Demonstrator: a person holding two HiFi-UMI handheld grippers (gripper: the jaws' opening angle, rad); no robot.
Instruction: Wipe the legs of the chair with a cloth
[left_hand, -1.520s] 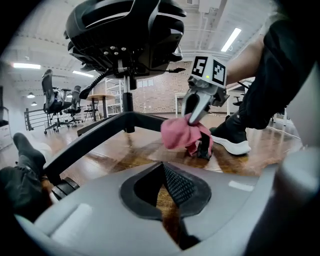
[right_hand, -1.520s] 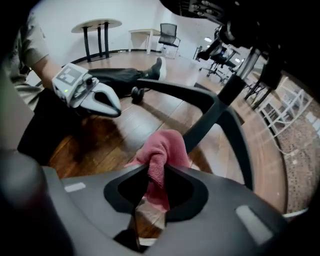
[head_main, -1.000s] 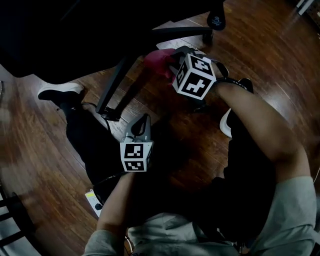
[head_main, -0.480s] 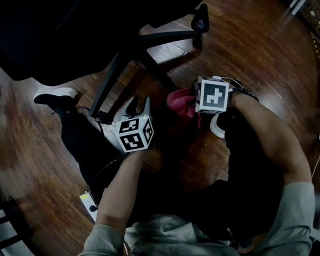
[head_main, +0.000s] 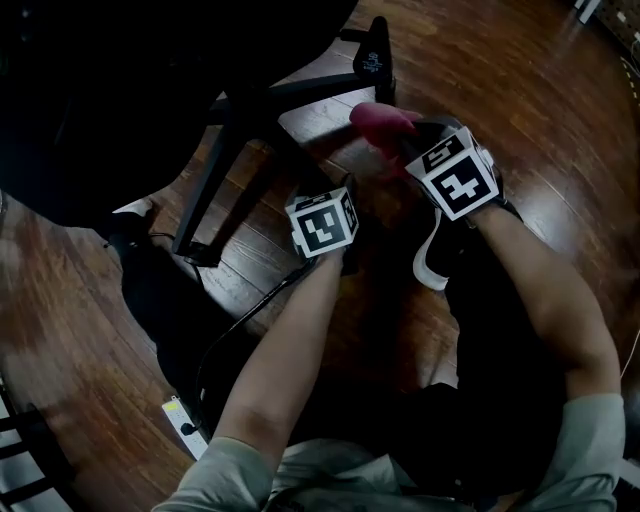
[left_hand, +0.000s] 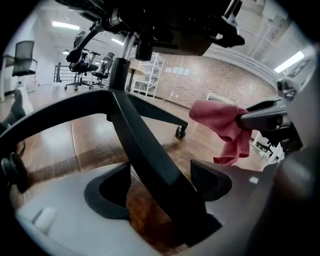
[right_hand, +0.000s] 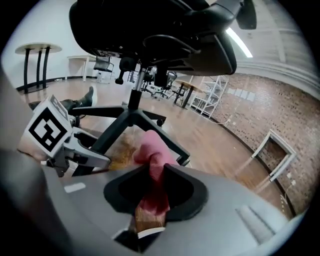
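Dim head view; bright, fisheye-warped gripper views.

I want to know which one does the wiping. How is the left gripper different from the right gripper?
The left gripper's jaws stand wide apart and have just been opening; the right gripper's jaws are shut. A black chair leg runs between the left gripper's jaws, unsqueezed; the right gripper pinches the pink cloth. Both carry a black-and-white marker cube.
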